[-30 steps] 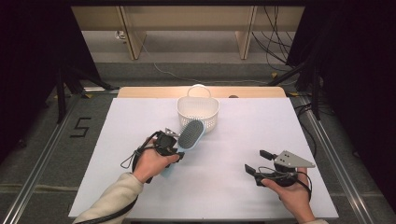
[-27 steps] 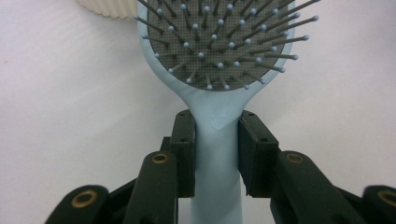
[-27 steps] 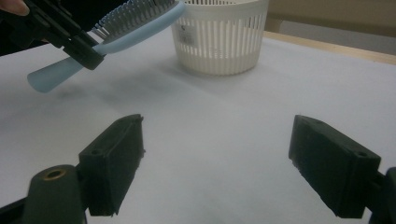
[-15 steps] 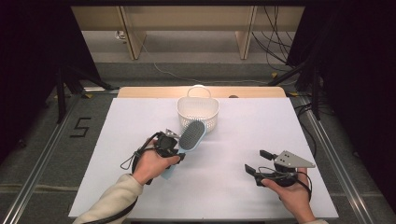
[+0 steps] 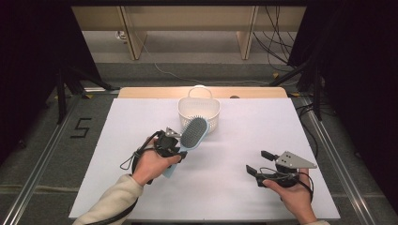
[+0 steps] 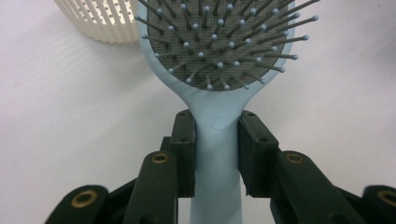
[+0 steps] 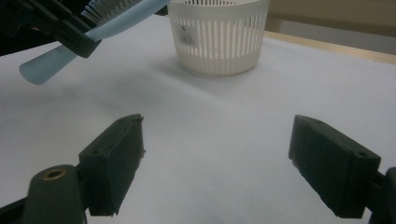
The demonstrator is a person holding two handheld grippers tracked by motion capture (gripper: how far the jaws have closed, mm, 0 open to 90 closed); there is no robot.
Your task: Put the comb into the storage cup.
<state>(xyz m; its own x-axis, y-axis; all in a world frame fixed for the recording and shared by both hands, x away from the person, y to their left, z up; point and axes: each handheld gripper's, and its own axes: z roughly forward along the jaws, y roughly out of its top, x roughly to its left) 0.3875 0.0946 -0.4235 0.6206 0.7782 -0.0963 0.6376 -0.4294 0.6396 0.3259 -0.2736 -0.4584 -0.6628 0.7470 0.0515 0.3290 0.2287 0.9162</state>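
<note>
At the near edge of the white bench [image 5: 234, 187], the right hand [image 5: 293, 197] holds the right hand-held gripper [image 5: 261, 162], low over the surface; its jaws stand wide apart with nothing between them, confirmed in the right gripper view [image 7: 217, 163]. Left of it and a little farther in, the left hand [image 5: 149, 164] holds the left hand-held gripper [image 5: 176, 149]. Its jaws are clamped on the neck of a light blue hairbrush [image 5: 193, 133], just below the head, one jaw on each side of the handle [image 6: 217, 163]. Handle end sticks out back toward the person, past the jaws. Brush head is tilted upward, dark bristle pad facing up, and points toward the basket. Beyond the brush, a white slatted basket [image 5: 213, 117] stands upright near the far middle of the bench; the brush head overlaps its near rim in the high view, contact cannot be told. Basket interior looks empty.
</note>
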